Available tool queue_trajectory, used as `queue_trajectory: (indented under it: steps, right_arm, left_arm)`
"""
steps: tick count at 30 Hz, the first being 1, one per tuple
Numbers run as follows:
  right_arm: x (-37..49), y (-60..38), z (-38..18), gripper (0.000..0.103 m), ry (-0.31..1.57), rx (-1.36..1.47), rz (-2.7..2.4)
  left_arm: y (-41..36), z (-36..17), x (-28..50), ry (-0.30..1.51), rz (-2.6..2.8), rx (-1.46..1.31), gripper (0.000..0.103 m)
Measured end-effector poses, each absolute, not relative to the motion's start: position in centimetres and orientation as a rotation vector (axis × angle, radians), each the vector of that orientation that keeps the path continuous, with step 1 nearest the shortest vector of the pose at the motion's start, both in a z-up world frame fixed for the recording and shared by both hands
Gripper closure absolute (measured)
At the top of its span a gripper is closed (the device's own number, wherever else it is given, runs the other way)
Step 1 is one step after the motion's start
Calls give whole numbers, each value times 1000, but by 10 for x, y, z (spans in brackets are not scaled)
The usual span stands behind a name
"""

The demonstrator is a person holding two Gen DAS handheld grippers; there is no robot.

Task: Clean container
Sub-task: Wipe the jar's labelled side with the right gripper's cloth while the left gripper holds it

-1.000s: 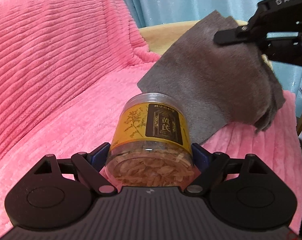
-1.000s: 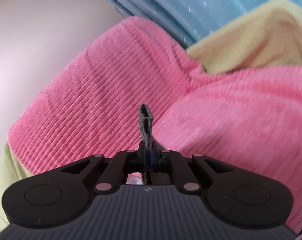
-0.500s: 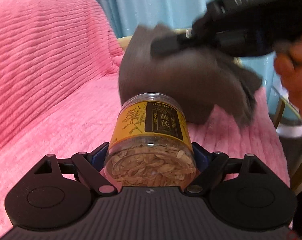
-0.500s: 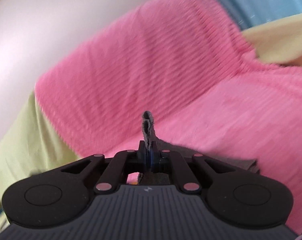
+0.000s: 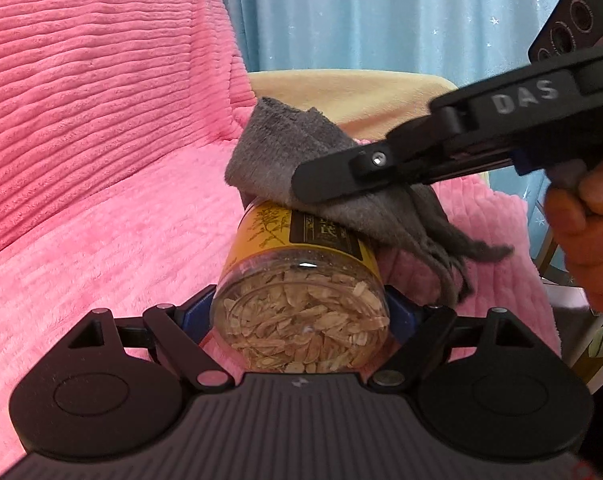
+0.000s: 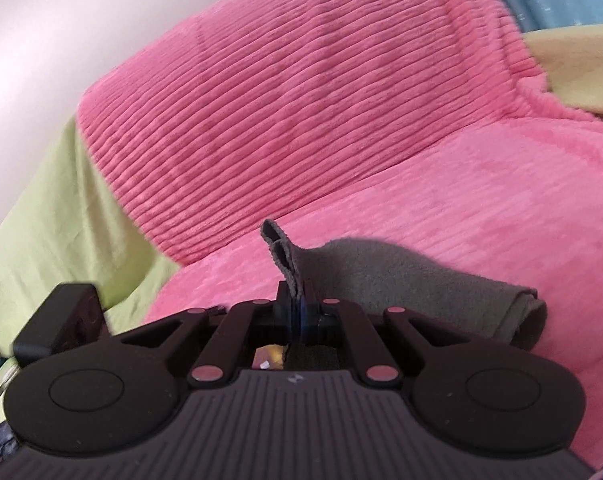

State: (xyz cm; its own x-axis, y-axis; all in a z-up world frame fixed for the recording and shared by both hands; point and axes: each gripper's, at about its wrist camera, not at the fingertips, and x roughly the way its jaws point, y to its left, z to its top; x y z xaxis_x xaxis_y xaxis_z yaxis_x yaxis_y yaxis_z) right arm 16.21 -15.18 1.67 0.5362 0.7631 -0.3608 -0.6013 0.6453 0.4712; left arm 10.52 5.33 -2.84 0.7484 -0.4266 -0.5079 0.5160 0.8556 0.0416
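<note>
A: What's the backdrop?
B: A ribbed pink plush blanket (image 5: 101,128).
A: And the container?
B: The clear, yellow-labelled plastic jar (image 5: 301,280) sits clamped in the left gripper (image 5: 301,312); the right gripper (image 6: 297,312) pinches a grey microfibre cloth (image 5: 285,152) draped on it.

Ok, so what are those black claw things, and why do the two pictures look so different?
They are hand-held grabbers, one in each of a person's hands, and you can see a hand on the right. Each grabber carries a camera looking along its two fingers, so each picture comes from one grabber.

In the left grabber's picture, the left gripper squeezes a clear jar of dried flakes, lying on its side. The right gripper pinches a grey cloth, which lies over the jar's far end for wiping.

Underneath is a pink fluffy blanket. A blue curtain hangs behind.
</note>
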Motion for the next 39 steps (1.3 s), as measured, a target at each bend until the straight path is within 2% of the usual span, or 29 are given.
queue_trajectory:
  steps: [6, 12, 18, 25, 30, 36, 39]
  right_arm:
    - [152, -144, 21, 101, 586, 233, 896]
    - [171, -167, 20, 101, 585, 320, 779]
    - [167, -167, 16, 100, 637, 401, 881]
    - [173, -172, 13, 101, 579, 397, 821]
    - [180, -179, 6, 100, 606, 487, 818]
    - [168, -167, 9, 101, 557, 365, 858]
    - [170, -170, 9, 101, 553, 391, 809]
  left_arm:
    - [50, -30, 105, 497, -515, 221, 19]
    - [44, -32, 102, 486, -508, 275, 19]
    - [40, -33, 99, 490, -500, 301, 19]
    - [38, -34, 97, 485, -497, 316, 19]
    - [42, -34, 97, 488, -502, 305, 19]
    - [46, -34, 96, 491, -506, 297, 19]
    - [45, -32, 103, 494, -504, 295, 19]
